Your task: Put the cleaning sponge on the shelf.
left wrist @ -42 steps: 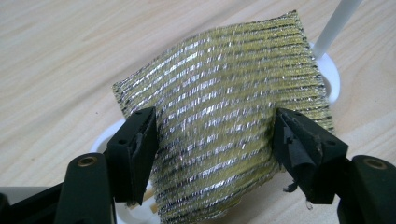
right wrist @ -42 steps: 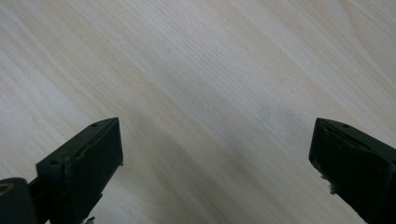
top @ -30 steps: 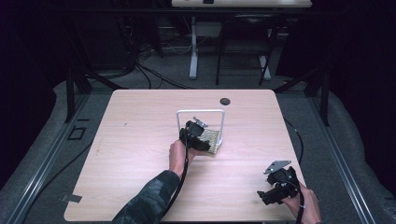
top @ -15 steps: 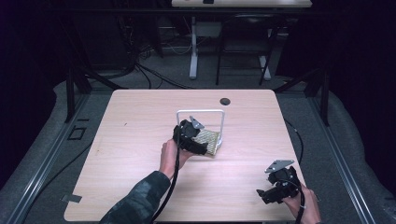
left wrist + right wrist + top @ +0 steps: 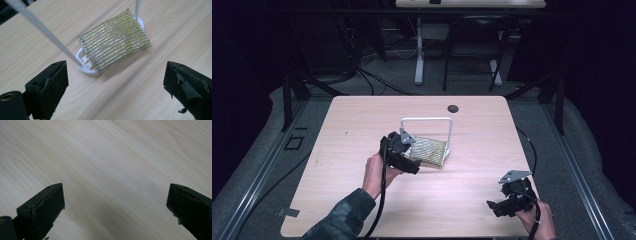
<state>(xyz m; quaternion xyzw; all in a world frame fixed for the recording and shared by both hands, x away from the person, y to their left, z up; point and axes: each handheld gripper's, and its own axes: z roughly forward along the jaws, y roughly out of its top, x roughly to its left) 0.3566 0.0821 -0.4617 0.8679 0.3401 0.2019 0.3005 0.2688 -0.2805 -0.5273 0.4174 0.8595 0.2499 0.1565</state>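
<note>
High view is showing a light wood tabletop with a white wire rack sitting near the middle, and a gold-and-silver woven pad is lying flat on the rack's base, right under the hoop. Off near the far edge there's a small dark round cap sitting on its own, well apart from everything else. The left gripper is hovering just beside the pad on its left side, with the left hand wrapped round the gripper's body from below and a camo-looking sleeve coming in from the bottom edge, cable trailing down along the forearm. From the left gripper view, the jaws have just been opening and are standing wide apart with nothing between them, so it's released; the pad is lying ahead of the jaws, clear of both, and one white rod of the rack is slanting across in front of the left jaw, kind of in the way. Over at the near right corner the right gripper is hanging low over bare wood, held from behind by the right hand. Right gripper view is looking down at plain wood grain with both jaws spread wide, gripping nothing.
</note>
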